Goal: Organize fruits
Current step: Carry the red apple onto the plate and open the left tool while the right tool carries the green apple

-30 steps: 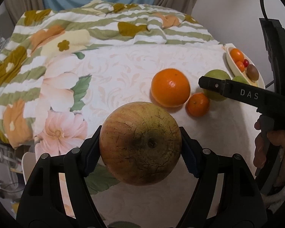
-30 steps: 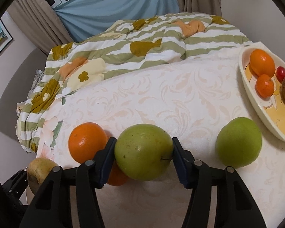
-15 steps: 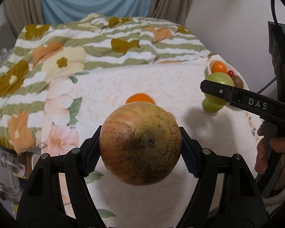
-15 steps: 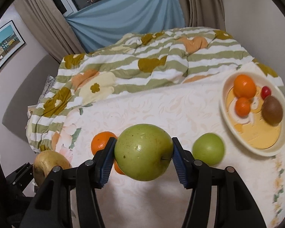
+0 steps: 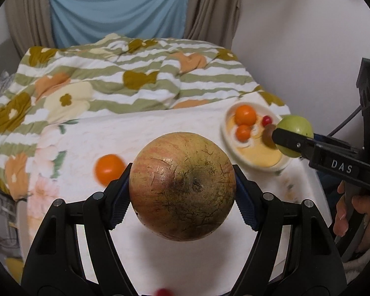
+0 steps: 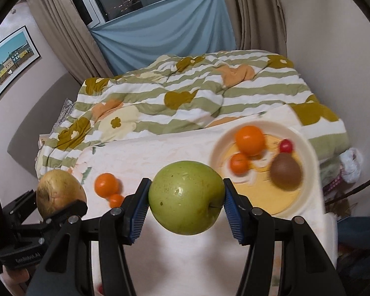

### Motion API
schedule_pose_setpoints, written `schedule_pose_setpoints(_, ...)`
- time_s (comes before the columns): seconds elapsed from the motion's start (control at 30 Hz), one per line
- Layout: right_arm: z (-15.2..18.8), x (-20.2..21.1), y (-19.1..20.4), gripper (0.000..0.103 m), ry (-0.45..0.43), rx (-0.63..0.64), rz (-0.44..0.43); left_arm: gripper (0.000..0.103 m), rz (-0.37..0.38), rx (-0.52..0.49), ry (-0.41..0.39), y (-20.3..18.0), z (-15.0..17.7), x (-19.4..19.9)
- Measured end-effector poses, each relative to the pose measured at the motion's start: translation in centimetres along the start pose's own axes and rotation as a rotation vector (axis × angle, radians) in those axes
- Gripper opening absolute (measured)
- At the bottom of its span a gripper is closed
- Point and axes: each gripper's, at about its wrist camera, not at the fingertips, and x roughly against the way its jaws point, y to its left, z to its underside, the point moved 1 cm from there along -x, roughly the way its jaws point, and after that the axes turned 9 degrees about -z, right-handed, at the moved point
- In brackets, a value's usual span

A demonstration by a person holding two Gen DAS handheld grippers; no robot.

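between right gripper [image 6: 186, 203] pads, green apple [image 6: 186, 197]

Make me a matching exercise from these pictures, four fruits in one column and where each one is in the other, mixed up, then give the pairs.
Things:
1. green apple
2. russet apple
3. kiwi
4. loose orange

Places:
A. lying in the cream plate
B. clamped in the left gripper
C. on the bedspread, outside the plate
D. clamped in the right gripper

Pairs: 1-D, 2-B, 3-A, 4-C
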Motion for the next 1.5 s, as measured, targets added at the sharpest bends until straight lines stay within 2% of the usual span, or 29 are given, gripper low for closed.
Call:
schedule_pose_setpoints(0.33, -0.7, 2.6, -7.3, 0.053, 0.019, 0.017, -0.006, 0.081, 0.027, 0.011, 0.007, -8.1, -1.5, -2.0)
schedule_pose_setpoints(0.53, -0.8, 3.1, -10.3, 0.053, 0.023, 0.006, 0.014, 0.081, 0.061, -0.027, 0.049, -11.8, -2.0, -5.0)
schedule_pose_setpoints(0.7, -0.3, 3.5, -12.5, 0.053, 0.015, -0.037, 0.056, 0.081, 0.093, -0.1, 0.097, -13.9, -2.5, -8.4)
schedule_pose_setpoints(1.1, 1.4, 2.7, -15.0, 0.053, 0.011, -0.159, 0.125, 0.081, 0.102, -0.278, 0.155, -16.5, -2.2, -14.3)
schedule_pose_setpoints(1.5, 1.6, 2.1, -15.2, 0.053, 0.003, -0.184, 0.149, 0.084, 0.12, -0.364, 0.171, -17.5, -2.3, -15.9)
